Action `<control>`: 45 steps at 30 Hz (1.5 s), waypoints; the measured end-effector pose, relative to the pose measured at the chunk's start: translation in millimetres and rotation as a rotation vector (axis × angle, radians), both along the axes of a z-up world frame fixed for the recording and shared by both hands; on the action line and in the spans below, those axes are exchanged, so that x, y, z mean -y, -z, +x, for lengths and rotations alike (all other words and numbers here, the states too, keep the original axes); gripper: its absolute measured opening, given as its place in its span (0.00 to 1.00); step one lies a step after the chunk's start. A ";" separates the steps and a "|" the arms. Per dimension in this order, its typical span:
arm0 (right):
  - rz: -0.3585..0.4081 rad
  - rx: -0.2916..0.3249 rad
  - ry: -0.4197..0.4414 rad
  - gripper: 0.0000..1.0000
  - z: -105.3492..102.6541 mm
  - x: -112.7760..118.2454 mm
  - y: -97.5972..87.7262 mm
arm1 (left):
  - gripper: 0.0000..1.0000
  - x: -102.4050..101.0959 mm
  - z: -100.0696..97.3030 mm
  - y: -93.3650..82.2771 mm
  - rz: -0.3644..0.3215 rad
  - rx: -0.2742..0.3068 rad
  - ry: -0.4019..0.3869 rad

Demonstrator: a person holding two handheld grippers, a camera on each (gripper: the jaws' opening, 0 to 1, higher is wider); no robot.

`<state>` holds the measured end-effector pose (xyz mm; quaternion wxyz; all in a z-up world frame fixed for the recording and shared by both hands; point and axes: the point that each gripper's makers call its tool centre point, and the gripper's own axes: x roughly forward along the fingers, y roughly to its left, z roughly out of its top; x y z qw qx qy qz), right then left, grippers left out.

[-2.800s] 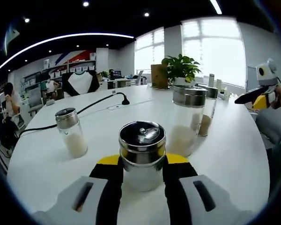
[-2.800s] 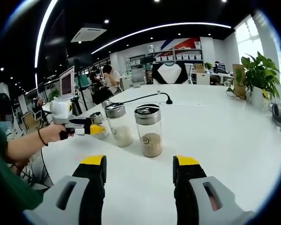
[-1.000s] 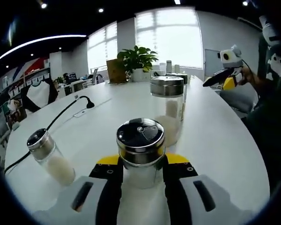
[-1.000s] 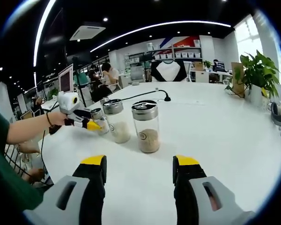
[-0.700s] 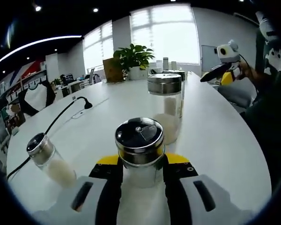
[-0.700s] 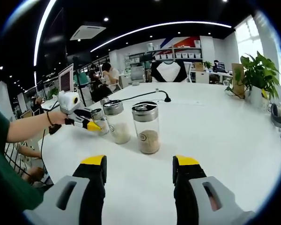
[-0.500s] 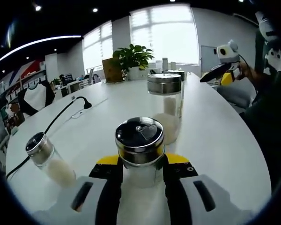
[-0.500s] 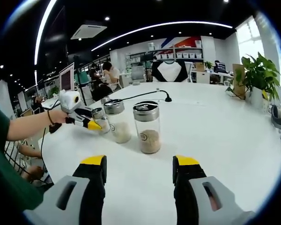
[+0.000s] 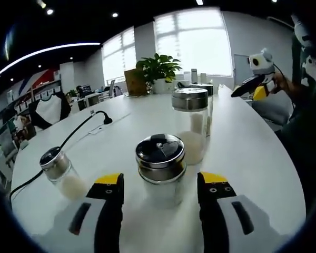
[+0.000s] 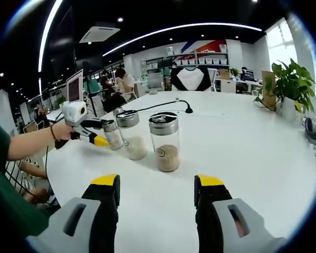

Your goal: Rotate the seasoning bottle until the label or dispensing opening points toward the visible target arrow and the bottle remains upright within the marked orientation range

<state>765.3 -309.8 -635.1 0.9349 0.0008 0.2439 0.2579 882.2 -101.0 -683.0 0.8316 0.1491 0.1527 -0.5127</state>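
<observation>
Glass, steel and a matt tabletop

A clear glass seasoning bottle (image 9: 160, 176) with a glossy brushed-metal lid is seen at lower centre on a smooth white table (image 9: 242, 158).

Table (image 10: 263, 158): white. Bottle (image 9: 160, 168): clear glass, silver-and-black cap. Jar (image 10: 165, 141): tan contents. Left gripper (image 9: 160, 182): black jaws, yellow tips.

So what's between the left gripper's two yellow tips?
In the left gripper view, a seasoning bottle with a metal lid stands on the white table between the open left gripper tips, untouched.
</observation>
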 end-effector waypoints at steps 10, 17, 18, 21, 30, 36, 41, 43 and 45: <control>0.000 -0.005 0.002 0.57 -1.2 1.2 1.6 | 0.62 -8.5 -1.5 4.6 0.021 0.021 -0.147; 0.003 -0.008 0.000 0.56 -2.2 0.1 2.3 | 0.62 -13.6 -4.0 -2.5 -0.052 0.017 -0.288; 0.003 -0.009 -0.002 0.56 -2.4 -0.4 2.5 | 0.62 -14.2 -4.8 -2.3 -0.049 0.021 -0.305; 0.003 -0.009 -0.005 0.56 -2.9 -1.4 2.4 | 0.62 -13.3 -13.2 -0.2 -0.021 0.040 -0.339; 0.004 -0.008 -0.009 0.56 -4.2 -2.0 2.7 | 0.67 -26.4 -24.0 -13.2 -0.134 0.045 -0.556; 0.005 0.008 0.009 0.56 -1.9 -0.1 0.0 | 0.67 -29.7 -40.7 -32.8 -0.151 0.106 -0.605; -0.011 0.040 -0.004 0.57 -0.4 -2.0 -5.1 | 0.68 -34.6 -58.8 -45.2 -0.204 0.106 -0.669; -0.008 0.042 -0.001 0.57 0.5 -2.5 -5.7 | 0.69 -36.0 -67.4 -45.2 -0.202 0.098 -0.695; 0.003 0.032 -0.002 0.57 0.8 -4.1 -4.4 | 0.72 -35.4 -76.3 -44.6 -0.201 0.089 -0.709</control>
